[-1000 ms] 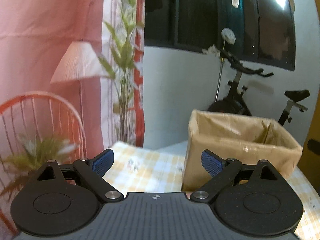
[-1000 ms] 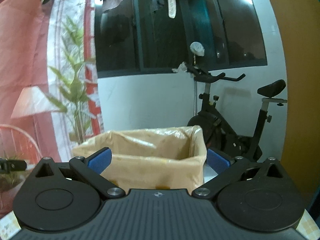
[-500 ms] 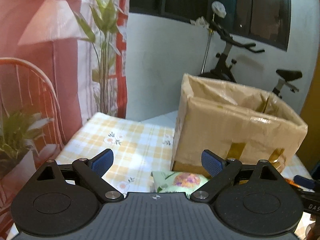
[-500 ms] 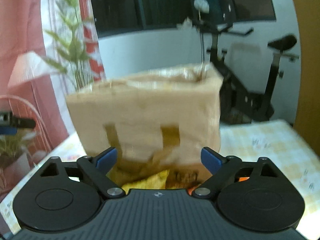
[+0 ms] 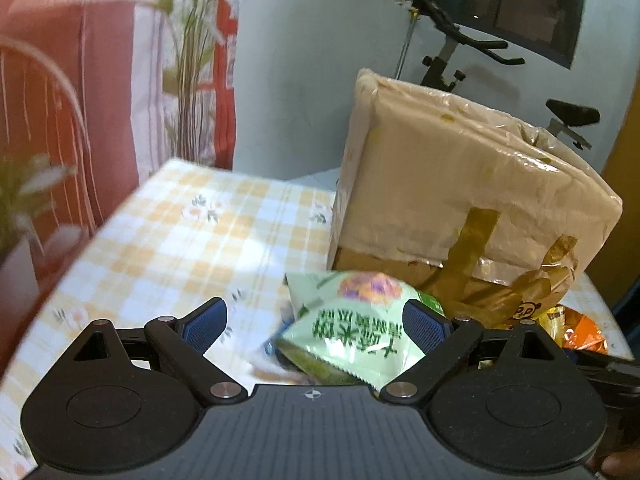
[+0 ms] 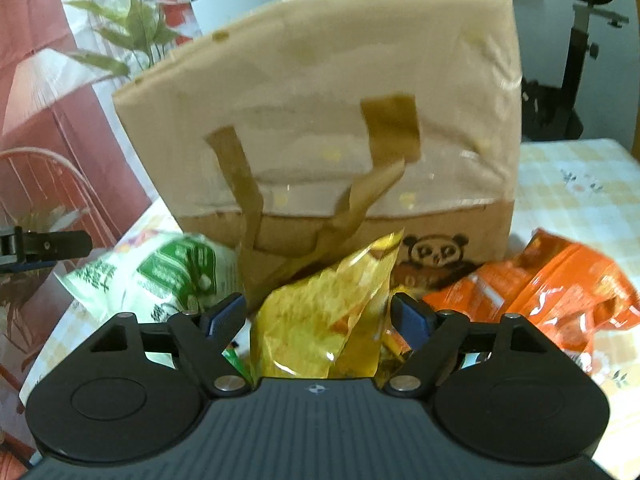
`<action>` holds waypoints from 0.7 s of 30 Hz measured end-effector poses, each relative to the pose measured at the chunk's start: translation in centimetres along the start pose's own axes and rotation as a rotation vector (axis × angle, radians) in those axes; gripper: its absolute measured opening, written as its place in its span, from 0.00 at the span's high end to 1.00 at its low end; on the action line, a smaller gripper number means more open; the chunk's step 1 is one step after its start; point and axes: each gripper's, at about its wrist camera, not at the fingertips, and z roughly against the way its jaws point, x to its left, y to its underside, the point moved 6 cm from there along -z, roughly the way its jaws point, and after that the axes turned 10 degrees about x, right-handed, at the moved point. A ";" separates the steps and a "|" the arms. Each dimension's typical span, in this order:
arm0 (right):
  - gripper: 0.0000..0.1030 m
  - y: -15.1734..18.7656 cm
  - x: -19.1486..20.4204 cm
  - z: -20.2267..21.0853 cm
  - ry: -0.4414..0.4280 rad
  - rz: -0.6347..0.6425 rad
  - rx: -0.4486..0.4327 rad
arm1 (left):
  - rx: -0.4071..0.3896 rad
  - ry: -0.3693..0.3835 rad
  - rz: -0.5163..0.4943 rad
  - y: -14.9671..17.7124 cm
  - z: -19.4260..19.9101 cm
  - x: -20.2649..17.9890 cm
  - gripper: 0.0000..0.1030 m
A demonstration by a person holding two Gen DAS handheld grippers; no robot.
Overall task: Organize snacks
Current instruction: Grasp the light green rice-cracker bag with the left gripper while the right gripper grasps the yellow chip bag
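upside-down chinese characters, too blurred to read, on the pale green snack bag

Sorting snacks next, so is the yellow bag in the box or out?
Out: the yellow bag lies on the table before the box.

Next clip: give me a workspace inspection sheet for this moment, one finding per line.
Surface: checked tablecloth, yellow and white, flower prints.
Job's things: taped cardboard box upright; green snack bag, yellow snack bag and orange snack bag lie in front of it.
Clutter: nothing seen.
Grippers: left gripper open over the green bag; right gripper closing around the yellow bag, pads not yet pressing.
Cables: nothing seen.
Surroundings: exercise bike, plant, red curtain, dark window.
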 end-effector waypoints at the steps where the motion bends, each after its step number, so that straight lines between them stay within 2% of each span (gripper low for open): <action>1: 0.28 0.1 -0.1 -0.2 -0.001 -0.004 0.010 | 0.009 0.011 0.028 0.2 -0.3 0.2 0.07; 6: 0.34 0.3 -0.6 0.0 -0.022 -0.013 0.005 | 0.064 0.092 0.192 1.0 -2.0 0.8 0.07; 9: 0.35 0.5 -0.8 0.2 -0.024 -0.008 0.002 | 0.081 0.115 0.261 1.1 -2.9 0.6 0.07; 14: 0.36 0.4 -0.7 0.2 -0.030 -0.017 0.000 | 0.077 0.125 0.331 0.9 -4.6 0.0 0.06; 21: 0.37 0.7 -0.8 0.4 -0.039 -0.026 0.000 | 0.075 0.142 0.376 1.2 -6.6 -0.9 0.05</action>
